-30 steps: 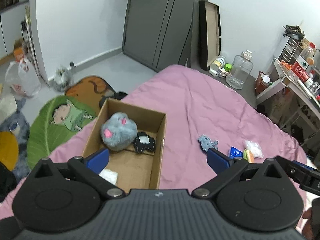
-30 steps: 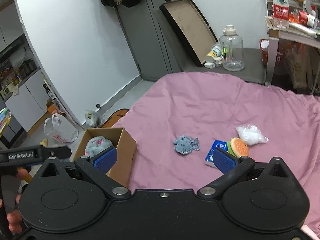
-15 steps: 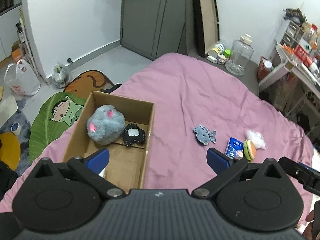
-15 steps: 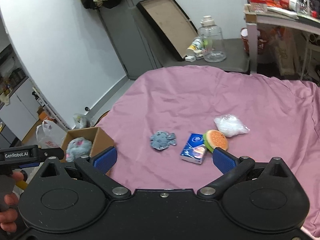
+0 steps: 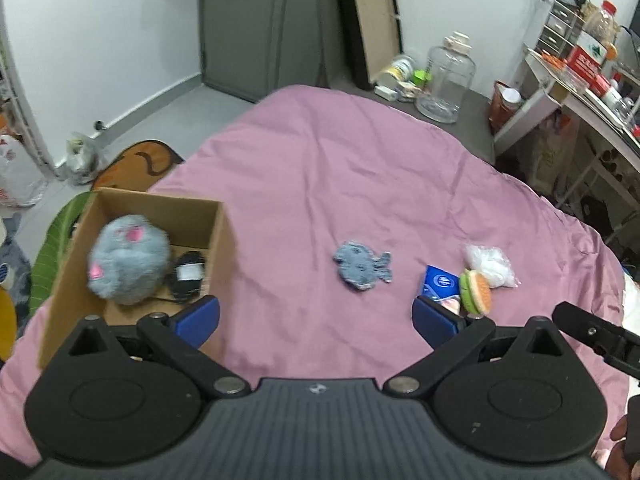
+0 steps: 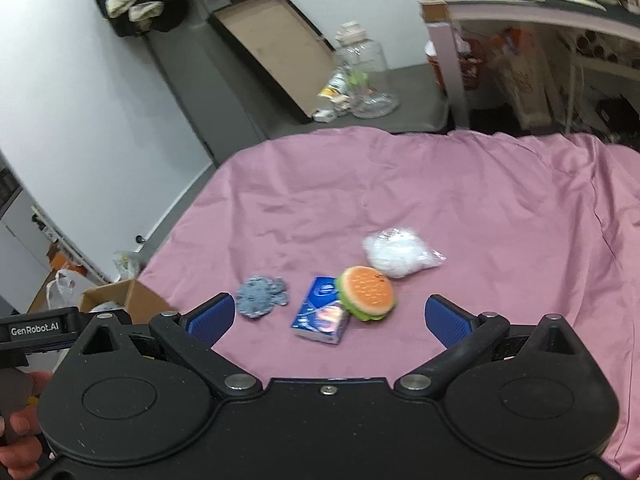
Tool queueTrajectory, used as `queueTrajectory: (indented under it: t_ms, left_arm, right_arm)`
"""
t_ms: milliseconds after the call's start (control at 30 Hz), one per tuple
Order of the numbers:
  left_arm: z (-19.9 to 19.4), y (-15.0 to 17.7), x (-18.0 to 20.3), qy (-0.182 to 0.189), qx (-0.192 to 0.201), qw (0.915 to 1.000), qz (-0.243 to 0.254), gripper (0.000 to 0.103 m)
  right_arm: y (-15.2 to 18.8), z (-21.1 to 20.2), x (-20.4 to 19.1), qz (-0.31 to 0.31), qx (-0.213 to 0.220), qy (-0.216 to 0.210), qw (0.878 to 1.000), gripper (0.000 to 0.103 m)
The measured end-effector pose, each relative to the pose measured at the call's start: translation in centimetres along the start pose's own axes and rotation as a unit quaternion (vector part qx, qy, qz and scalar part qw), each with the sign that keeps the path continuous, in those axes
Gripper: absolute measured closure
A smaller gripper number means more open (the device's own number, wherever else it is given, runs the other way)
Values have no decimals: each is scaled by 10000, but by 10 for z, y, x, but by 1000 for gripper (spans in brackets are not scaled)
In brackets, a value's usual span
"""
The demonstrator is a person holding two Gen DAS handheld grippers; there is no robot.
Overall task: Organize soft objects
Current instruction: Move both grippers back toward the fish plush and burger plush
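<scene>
On the pink bedspread (image 5: 360, 184) lie a small grey-blue fish-shaped plush (image 5: 362, 266), a blue tissue pack (image 5: 439, 285), a burger plush (image 5: 475, 291) and a white plastic bag (image 5: 490, 265). A cardboard box (image 5: 218, 232) at the left holds a grey fluffy plush (image 5: 127, 265) and a small black item (image 5: 186, 276). My left gripper (image 5: 316, 318) is open and empty, above the bed short of the fish plush. My right gripper (image 6: 328, 320) is open and empty, just short of the tissue pack (image 6: 323, 310) and burger plush (image 6: 366, 293); the fish plush (image 6: 260, 295) lies to their left.
A big clear jar (image 5: 446, 80), bottles and a leaning flat board (image 5: 372, 20) stand on the floor beyond the bed. A cluttered white desk (image 5: 568, 92) is at the right. Floor mats and plastic bags lie left of the bed. The box corner (image 6: 120, 298) shows in the right wrist view.
Both grippers have moved right and forward over the bed: the box has slid to the left in both views, and the fish plush, tissue pack and burger plush are nearer and more central.
</scene>
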State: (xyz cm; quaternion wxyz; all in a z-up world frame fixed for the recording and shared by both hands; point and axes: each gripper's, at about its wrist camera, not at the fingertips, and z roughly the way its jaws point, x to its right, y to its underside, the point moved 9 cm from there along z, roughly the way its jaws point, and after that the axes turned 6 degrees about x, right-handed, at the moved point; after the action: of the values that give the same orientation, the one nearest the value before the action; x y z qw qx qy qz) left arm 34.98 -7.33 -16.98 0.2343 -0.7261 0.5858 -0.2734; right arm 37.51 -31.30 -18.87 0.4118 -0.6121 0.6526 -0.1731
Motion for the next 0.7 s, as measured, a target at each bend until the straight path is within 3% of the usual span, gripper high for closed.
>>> queueTrajectory:
  t_ms: [100, 267, 467, 700]
  left_arm:
    - [16, 1, 15, 90, -86, 9999, 76, 3]
    - [45, 5, 39, 236, -234, 9992, 231, 5]
    - [78, 17, 58, 400, -500, 9976, 256, 17]
    - [111, 33, 67, 504, -827, 9951, 213, 30]
  right_arm:
    - [2, 13, 12, -15, -151, 147, 9998, 5]
    - [9, 35, 27, 243, -490, 62, 9985, 21]
    - [17, 66, 36, 440, -856, -176, 9952, 34]
    - [22, 105, 36, 478, -1198, -354, 9910, 37]
